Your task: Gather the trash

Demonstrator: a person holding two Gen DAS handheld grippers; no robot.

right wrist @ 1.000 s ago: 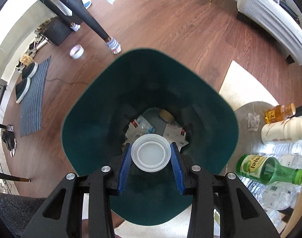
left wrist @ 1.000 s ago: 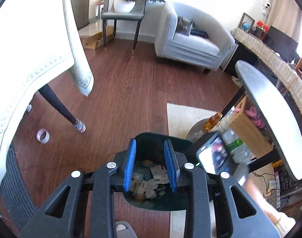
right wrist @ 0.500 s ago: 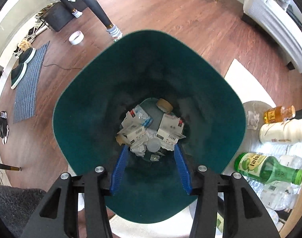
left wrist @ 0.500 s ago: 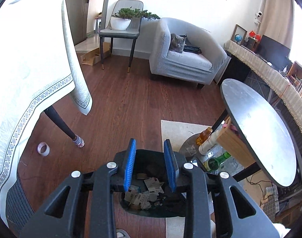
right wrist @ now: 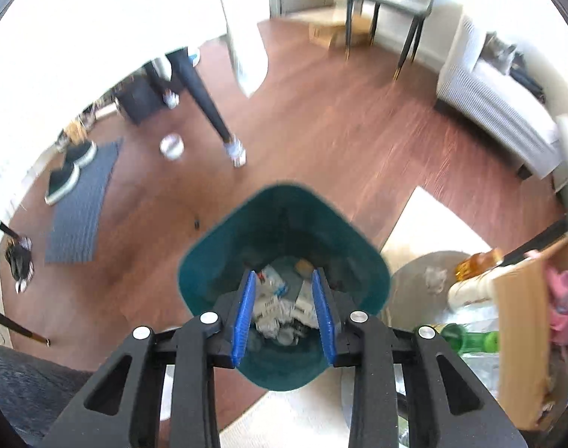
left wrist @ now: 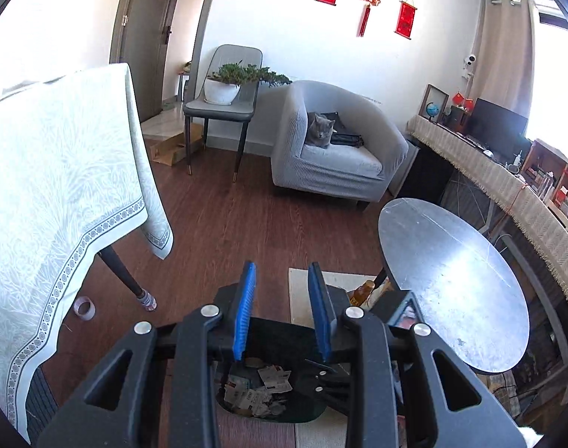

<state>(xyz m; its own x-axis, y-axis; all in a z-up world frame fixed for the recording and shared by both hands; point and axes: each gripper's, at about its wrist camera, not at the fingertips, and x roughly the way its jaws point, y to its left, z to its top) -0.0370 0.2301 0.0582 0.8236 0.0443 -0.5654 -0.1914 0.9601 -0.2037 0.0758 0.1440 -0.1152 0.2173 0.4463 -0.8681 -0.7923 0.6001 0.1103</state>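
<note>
no label or print here reads clearly: the paper scraps in the bin carry print too small to make out, and the green glass bottle (right wrist: 470,339) to the right of your right tongs is blurred.

your left tongs (left wrist: 282,310) stand at a narrow gap with nothing between the blue pads. your right tongs (right wrist: 286,311) are closing, and nothing sits between them either.

the dark green square plastic bin (right wrist: 209,272) lies directly below and ahead of your right tongs, its open mouth facing up, with crumpled paper and packaging trash (right wrist: 274,306) at the bottom. from your left tongs the same bin (left wrist: 302,399) sits beneath the fingers, close under them.

left of the bin, bare brown wooden floor (right wrist: 321,130) lies open up to the black table leg (right wrist: 205,100) and the white tape roll (right wrist: 171,145). right of your left tongs, the round grey metal side table (left wrist: 452,276) has its edge near.
</note>
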